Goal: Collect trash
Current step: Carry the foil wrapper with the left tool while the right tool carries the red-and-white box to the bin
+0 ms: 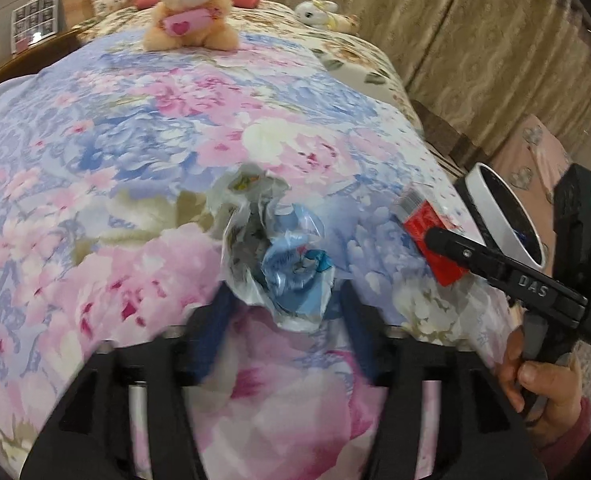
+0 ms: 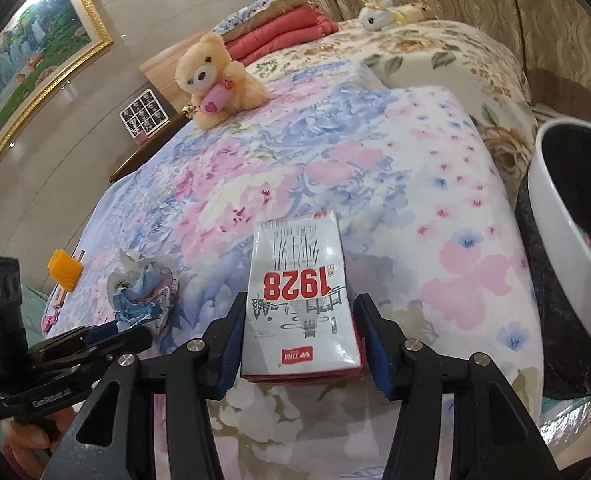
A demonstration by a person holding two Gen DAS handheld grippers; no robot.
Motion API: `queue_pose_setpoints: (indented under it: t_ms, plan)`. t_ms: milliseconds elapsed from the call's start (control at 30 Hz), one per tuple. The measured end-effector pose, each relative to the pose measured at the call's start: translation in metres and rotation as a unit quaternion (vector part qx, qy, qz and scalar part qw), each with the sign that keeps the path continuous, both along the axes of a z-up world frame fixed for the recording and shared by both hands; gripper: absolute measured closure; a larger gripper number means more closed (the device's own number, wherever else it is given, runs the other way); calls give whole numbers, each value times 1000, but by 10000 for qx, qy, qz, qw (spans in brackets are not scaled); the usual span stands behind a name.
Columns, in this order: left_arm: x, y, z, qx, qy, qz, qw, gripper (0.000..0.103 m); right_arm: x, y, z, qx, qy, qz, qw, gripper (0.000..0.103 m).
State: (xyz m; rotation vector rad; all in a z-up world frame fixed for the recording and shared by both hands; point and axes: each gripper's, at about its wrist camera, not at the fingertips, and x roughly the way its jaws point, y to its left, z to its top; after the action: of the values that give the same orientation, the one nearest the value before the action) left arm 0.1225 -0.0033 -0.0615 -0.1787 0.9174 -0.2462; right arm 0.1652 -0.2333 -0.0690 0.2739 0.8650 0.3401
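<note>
On the flowered bed (image 1: 143, 128), the left hand-held gripper (image 1: 281, 300) stands apart around a crumpled wrapper (image 1: 271, 248), while the right hand-held gripper (image 2: 301, 330) straddles a "1928" packet (image 2: 301, 300), pads not quite touching.

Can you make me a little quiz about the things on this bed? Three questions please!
1. What lies between the fingers of the right gripper?
A. a toy bunny
B. the box marked 1928
C. an orange block
2. True or false: the teddy bear is sitting inside the bin.
3. Fill in: the crumpled wrapper lies between the fingers of the ____ gripper.

Key
1. B
2. False: the teddy bear sits on the bed, and the bin stands beside the bed.
3. left: the left gripper.
</note>
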Motion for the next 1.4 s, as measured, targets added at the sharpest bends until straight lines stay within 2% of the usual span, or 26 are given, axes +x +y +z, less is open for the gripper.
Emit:
queue_pose_setpoints:
  t_ms: [100,267,333,367,400,500,567,900,1400]
  plan:
    - [1,2,0,54,-79,200,9998,34,-3,-3,0,46,27,-54,10000,47]
    - [13,1,-3,150,-146,406,9990,33,-10,-5,0,43,36,-28,10000,43]
    - [18,-2,-4,127,-164,354,9992,48,-11,-5,0,-4,-1,-24,10000,44]
    - [20,-4,-4,102,-152,276,9995,59,-10,-4,0,-24,-5,-18,10000,45]
    - [19,-6,-4,127,-192,232,9995,60,-11,-4,1,-69,-14,-8,10000,47]
    - [16,-12,1,235,-330,107,9991,75,-13,-2,3,-159,-96,2,9998,48]
    - [16,-14,4,192,-322,1,9993,78,-14,-3,4,-148,-137,0,9998,48]
    - [12,-44,23,214,-426,-402,9981,79,-28,-28,28,225,-371,-169,9989,48]
    - [10,-86,44,261,-629,-768,9947,79,-47,-68,50,308,-599,-488,9965,48]
